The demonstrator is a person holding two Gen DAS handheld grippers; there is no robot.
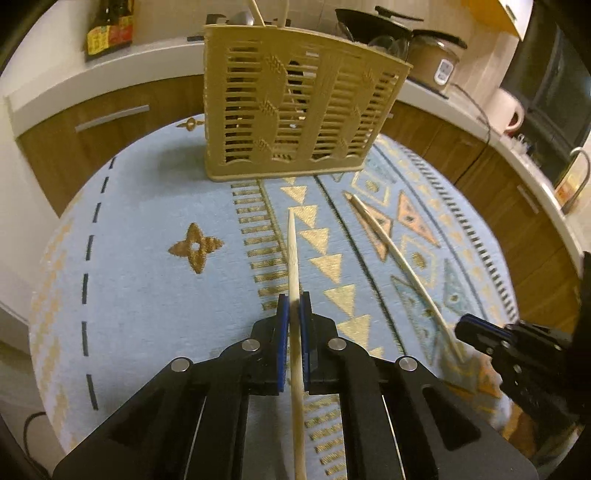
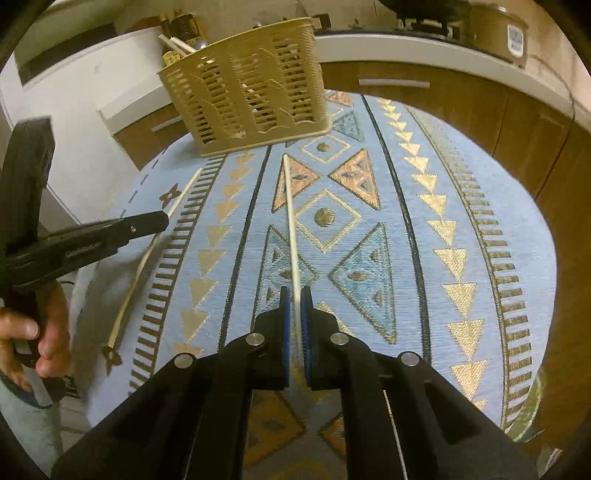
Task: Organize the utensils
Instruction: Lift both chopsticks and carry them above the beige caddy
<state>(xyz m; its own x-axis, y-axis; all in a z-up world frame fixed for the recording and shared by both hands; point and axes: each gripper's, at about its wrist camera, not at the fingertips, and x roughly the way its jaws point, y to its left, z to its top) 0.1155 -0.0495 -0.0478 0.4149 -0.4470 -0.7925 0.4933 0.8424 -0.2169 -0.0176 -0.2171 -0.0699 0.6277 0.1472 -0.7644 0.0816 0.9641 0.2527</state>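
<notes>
This is a home kitchen. A long white countertop [image 1: 166,55] sits on brown wooden cupboards [image 1: 110,125], with a black pan [image 1: 373,22] and a round rice cooker [image 1: 436,55] on top.

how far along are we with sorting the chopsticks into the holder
Partly done: a couple of chopsticks already stand in the tan basket. In hand: the left gripper clamps one chopstick, the right gripper clamps the other chopstick. Left: dropping both into the basket.
</notes>
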